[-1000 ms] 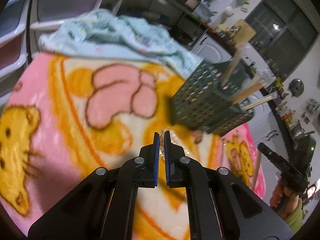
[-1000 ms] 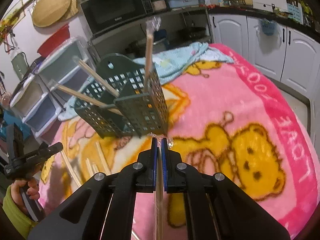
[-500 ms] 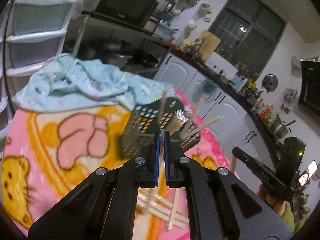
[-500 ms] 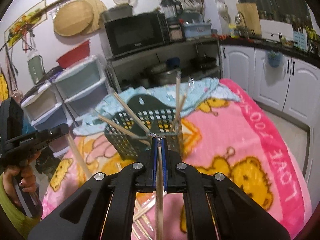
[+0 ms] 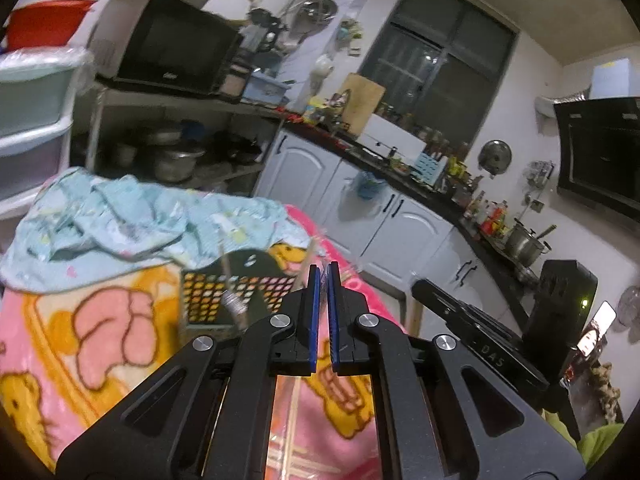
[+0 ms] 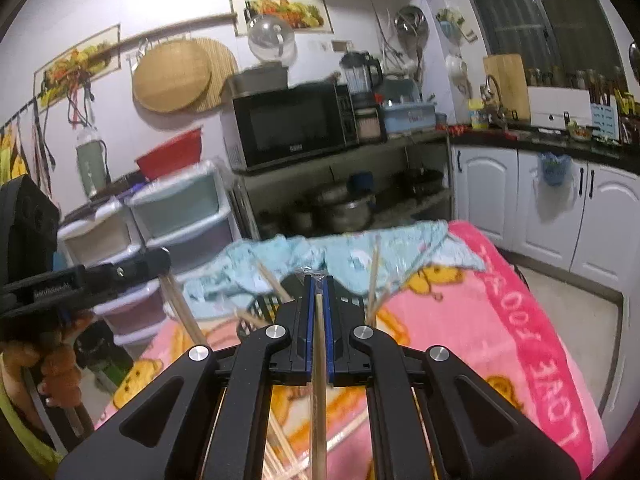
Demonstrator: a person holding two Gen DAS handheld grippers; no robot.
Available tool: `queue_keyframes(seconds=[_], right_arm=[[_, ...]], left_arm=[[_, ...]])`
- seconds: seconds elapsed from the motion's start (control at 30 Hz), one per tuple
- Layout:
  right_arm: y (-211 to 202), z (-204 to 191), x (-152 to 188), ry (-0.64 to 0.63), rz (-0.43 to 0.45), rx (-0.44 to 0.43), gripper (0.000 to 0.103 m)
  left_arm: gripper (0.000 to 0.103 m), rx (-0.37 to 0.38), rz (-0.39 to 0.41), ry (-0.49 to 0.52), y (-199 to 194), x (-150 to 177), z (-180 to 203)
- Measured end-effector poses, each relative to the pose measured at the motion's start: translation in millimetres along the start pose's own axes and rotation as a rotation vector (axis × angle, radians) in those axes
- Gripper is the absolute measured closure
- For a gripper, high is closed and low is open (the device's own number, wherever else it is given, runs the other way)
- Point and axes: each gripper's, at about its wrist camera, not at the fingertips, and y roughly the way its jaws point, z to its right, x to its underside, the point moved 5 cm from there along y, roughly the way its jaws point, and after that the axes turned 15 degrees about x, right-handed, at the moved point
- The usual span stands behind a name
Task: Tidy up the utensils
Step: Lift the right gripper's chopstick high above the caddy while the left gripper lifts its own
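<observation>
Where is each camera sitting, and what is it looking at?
Left wrist: sits on the left tool, facing the green basket and kitchen cabinets; right tool shows at right.
Right wrist: sits on the right tool, shut on a wrapped chopstick, facing the microwave; left tool and hand show at left.
Both share basket, pink blanket, microwave.

Fleecy pink blanket (image 6: 500, 320); pale wooden chopstick (image 6: 319, 380); matt black plastic gripper (image 6: 319, 280); dark plastic basket (image 5: 224, 292).
</observation>
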Motion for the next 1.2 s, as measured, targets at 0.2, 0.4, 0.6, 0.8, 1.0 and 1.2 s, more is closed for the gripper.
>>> queue_keyframes(seconds=[0.2,0.4,0.6,0.8,1.0,1.2], right_arm=[[-7,0,-29,-0.004,0.08,0.004,0.098],[-4,3,-51,0.0,0.126,0.009,0.098],[-1,2,-70,-0.009,0.183,0.016,0.098],[8,-3,-91,-0.014,0.235,0.011,0.099],[20,-10,-105,-0.025,0.278,0.009,0.098],[37,-17,-116,-0.037,0.322,-0.007,0.098]], left_arm=[[0.101,0.041,0.008,0.05,16,-17,20],[0.101,0.041,0.033,0.079,24,-35,26],[0.101,0.033,0.068,0.089,23,-58,27],[0.101,0.018,0.105,0.112,21,-83,29],[0.101,-0.004,0.134,0.111,19,-101,19],[0.101,-0.052,0.136,0.109,17,-110,-1]])
